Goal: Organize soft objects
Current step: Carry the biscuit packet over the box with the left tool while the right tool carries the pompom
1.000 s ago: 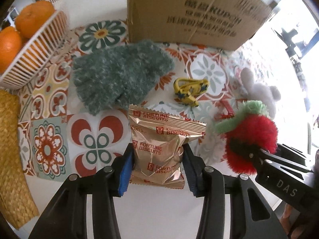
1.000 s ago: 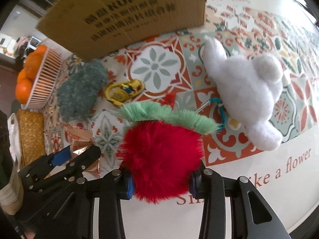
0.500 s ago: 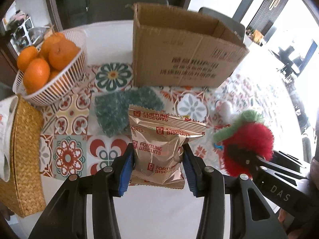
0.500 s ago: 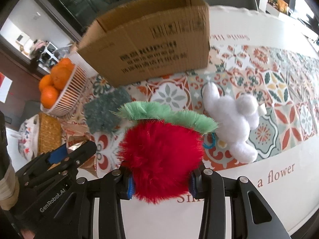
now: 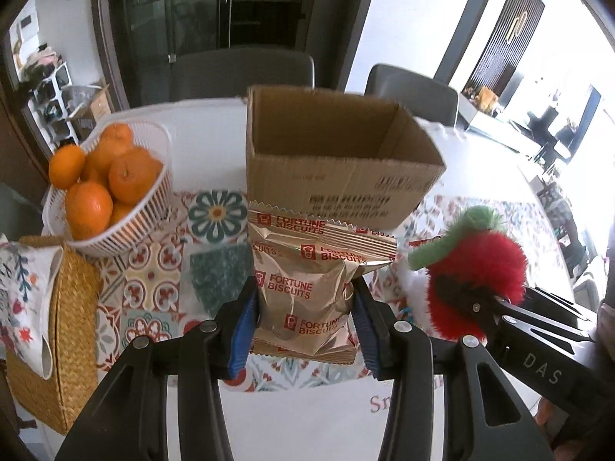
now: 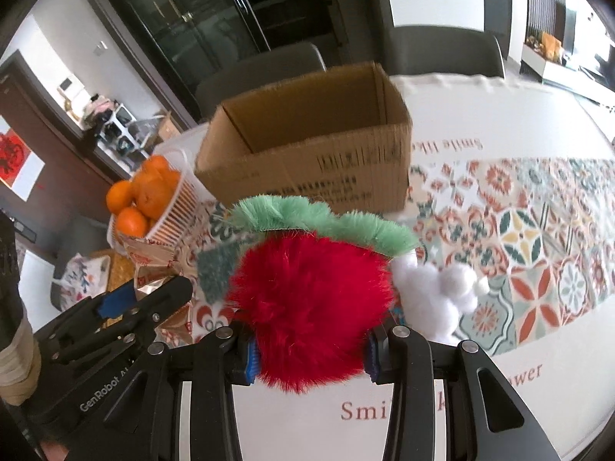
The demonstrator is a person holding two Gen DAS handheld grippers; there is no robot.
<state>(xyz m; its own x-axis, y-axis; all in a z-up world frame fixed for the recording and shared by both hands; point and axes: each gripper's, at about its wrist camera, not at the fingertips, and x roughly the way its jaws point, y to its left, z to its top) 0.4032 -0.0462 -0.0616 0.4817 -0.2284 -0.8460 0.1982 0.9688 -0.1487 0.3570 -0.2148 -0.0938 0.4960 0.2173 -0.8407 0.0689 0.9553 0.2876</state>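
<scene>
My left gripper [image 5: 303, 326] is shut on a gold Fortune Biscuits packet [image 5: 307, 280] and holds it high above the table, in front of the open cardboard box [image 5: 338, 188]. My right gripper [image 6: 309, 357] is shut on a fluffy red strawberry toy with a green top [image 6: 311, 299], also lifted; it shows at the right of the left wrist view [image 5: 476, 269]. The box [image 6: 307, 161] stands open beyond both. A green fuzzy mitten [image 5: 219, 272] and a white plush toy [image 6: 438, 292] lie on the patterned runner below.
A white basket of oranges [image 5: 103, 192] stands at the back left. A woven straw box [image 5: 73, 326] with a floral cloth sits at the left edge. Grey chairs [image 5: 242, 73] stand behind the table. The left gripper body [image 6: 103, 330] is close beside the right one.
Both grippers have risen well above the table with their loads, so the box's open top has come into view. The jaws stay shut on the packet and the strawberry toy.
</scene>
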